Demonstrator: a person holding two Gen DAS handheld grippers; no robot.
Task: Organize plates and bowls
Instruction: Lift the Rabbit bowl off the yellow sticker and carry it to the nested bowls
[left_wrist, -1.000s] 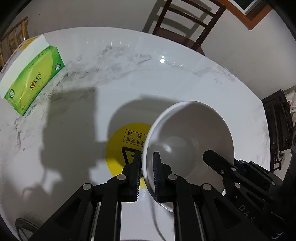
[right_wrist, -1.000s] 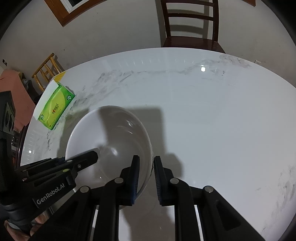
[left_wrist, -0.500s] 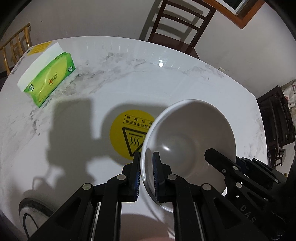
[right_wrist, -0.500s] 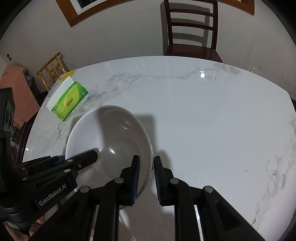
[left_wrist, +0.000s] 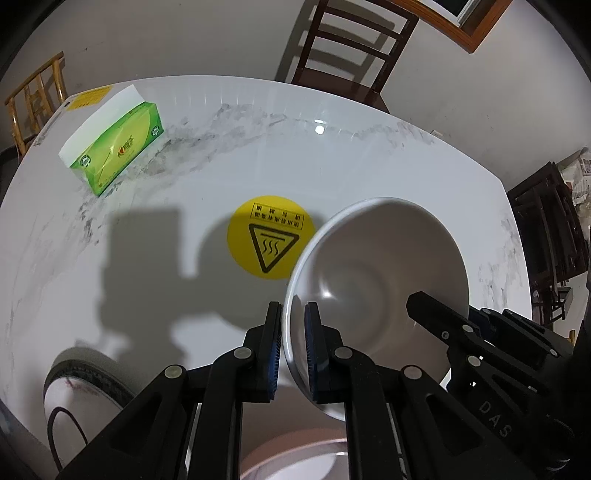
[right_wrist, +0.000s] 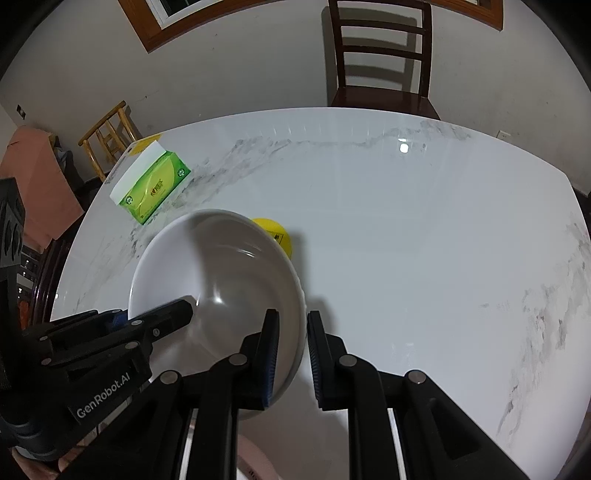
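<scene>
Both grippers are clamping one white bowl (left_wrist: 376, 280): the left gripper (left_wrist: 293, 347) is pinching its nine o'clock rim, the right gripper (right_wrist: 291, 354) its three o'clock rim.

A white marble table (right_wrist: 406, 229) with grey veining fills the room's middle, a lamp's bright glint (right_wrist: 403, 148) on its far part. Behind it a dark wooden chair (right_wrist: 382, 62) stands against a plain pale wall (right_wrist: 240, 74), beside a brown-framed window (right_wrist: 177, 14). A bamboo chair (right_wrist: 107, 136) stands at the left.
</scene>
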